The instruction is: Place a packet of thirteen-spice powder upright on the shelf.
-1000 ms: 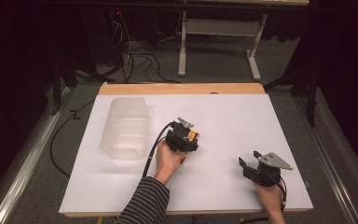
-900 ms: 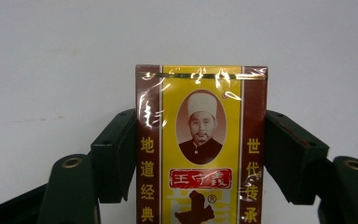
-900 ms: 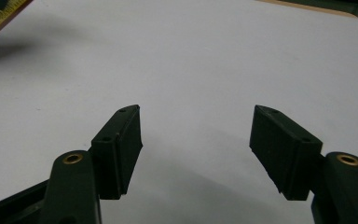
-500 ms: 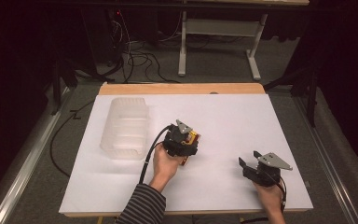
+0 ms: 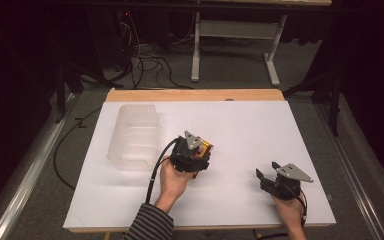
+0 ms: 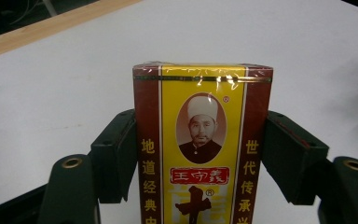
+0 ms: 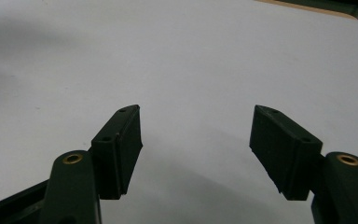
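A yellow and dark red box (image 6: 202,140) with a printed portrait and Chinese characters stands between the jaws of my left gripper (image 6: 200,154), which is shut on its two sides. From above, that gripper (image 5: 200,150) and the box (image 5: 208,147) sit near the middle of the white table sheet (image 5: 260,125), just right of a clear plastic container (image 5: 132,135). My right gripper (image 5: 267,170) rests low at the front right, its jaws spread wide. Its own view has the right gripper (image 7: 196,135) open over bare white sheet with nothing between the jaws.
The clear ribbed container lies on its side at the sheet's left. A wooden table edge (image 5: 195,95) runs along the back. Beyond it are cables on the floor (image 5: 150,60) and a white desk frame (image 5: 230,45).
My left gripper with the box has drifted slightly toward the person. The right gripper has stayed put.
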